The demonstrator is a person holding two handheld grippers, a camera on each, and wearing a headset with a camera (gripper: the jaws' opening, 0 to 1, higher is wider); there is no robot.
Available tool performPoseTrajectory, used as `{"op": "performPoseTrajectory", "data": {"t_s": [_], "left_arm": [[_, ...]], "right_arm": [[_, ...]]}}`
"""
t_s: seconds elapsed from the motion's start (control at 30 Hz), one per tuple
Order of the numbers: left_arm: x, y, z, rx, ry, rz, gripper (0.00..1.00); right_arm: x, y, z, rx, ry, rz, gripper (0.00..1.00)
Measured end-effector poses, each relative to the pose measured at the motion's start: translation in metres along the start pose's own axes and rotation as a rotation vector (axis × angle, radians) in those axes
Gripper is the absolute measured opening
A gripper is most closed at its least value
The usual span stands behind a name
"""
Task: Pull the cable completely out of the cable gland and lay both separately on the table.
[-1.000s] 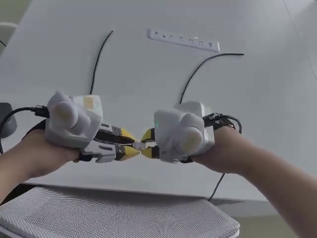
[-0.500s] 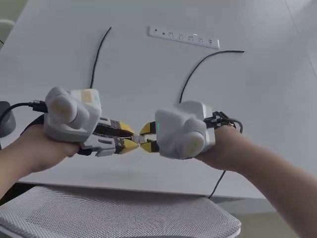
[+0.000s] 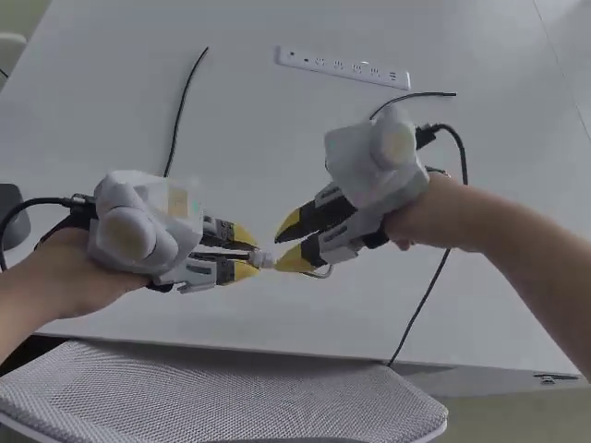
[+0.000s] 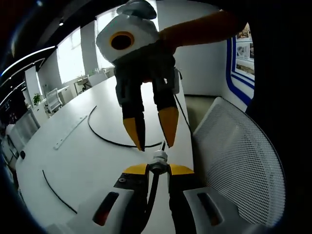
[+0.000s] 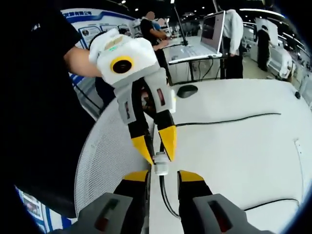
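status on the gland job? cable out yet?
Done: nothing laid down yet. In hand: left hand-held gripper shut on the cable gland; right hand-held gripper open beside it. The cable runs through the gland. Left: pull it out, lay both on the table.

The cable gland (image 3: 262,261) is half hidden between the jaw tips of the left gripper (image 3: 247,256). A dark object (image 3: 7,221) is cut off at the head view's left edge.

White left tongs (image 3: 250,257) and right tongs (image 3: 285,245), yellow-tipped, black-cabled.
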State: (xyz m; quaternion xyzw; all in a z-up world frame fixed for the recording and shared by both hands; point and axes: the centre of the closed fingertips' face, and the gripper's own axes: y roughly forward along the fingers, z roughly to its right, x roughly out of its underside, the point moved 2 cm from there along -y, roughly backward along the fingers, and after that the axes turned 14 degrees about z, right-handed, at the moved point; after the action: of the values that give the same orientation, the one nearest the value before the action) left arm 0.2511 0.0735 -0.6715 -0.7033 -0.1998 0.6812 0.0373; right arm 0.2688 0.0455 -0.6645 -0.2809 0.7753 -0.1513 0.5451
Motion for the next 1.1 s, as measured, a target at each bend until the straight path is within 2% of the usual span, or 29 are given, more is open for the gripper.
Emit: {"op": "performPoseTrajectory", "data": {"t_s": [0.03, 0.1, 0.13, 0.17, 0.23, 0.27, 0.37, 0.63, 0.73, 0.8, 0.97, 1.1], "left_arm": [[0.0, 0.0, 0.0, 0.002, 0.012, -0.002, 0.15], [0.0, 0.001, 0.002, 0.007, 0.031, -0.005, 0.15], [0.0, 0.001, 0.002, 0.009, 0.037, -0.007, 0.15], [0.0, 0.0, 0.001, 0.01, 0.039, -0.009, 0.15], [0.0, 0.0, 0.002, 0.014, 0.05, -0.007, 0.15], [-0.001, -0.001, 0.002, 0.015, 0.055, -0.006, 0.15], [-0.003, 0.0, 0.003, 0.019, 0.067, -0.004, 0.15], [-0.002, -0.002, 0.001, 0.024, 0.075, -0.002, 0.15], [-0.002, -0.002, 0.001, 0.024, 0.074, 0.0, 0.15], [-0.001, -0.002, 0.001, 0.022, 0.068, -0.005, 0.15], [-0.001, -0.004, -0.001, 0.019, 0.055, 0.002, 0.15], [0.0, -0.005, 0.0, 0.015, 0.022, 0.01, 0.15]], "right_arm": [[0.0, 0.0, 0.005, -0.011, 0.007, 0.006, 0.21], [-0.001, 0.001, 0.007, -0.054, 0.046, 0.013, 0.21], [-0.004, 0.002, 0.005, -0.078, 0.067, 0.027, 0.2], [-0.004, 0.003, -0.001, -0.125, 0.132, 0.02, 0.21], [-0.005, 0.005, -0.003, -0.171, 0.154, 0.018, 0.2], [-0.005, 0.007, -0.001, -0.175, 0.161, 0.019, 0.2], [-0.003, 0.011, -0.006, -0.239, 0.224, 0.002, 0.2], [0.0, 0.018, -0.012, -0.284, 0.26, -0.039, 0.15], [0.001, 0.018, -0.016, -0.303, 0.266, -0.061, 0.09], [0.0, 0.019, -0.015, -0.296, 0.245, -0.056, 0.08], [-0.003, 0.019, -0.017, -0.286, 0.245, -0.06, 0.07], [-0.002, 0.02, -0.019, -0.256, 0.194, -0.07, 0.06]]}}
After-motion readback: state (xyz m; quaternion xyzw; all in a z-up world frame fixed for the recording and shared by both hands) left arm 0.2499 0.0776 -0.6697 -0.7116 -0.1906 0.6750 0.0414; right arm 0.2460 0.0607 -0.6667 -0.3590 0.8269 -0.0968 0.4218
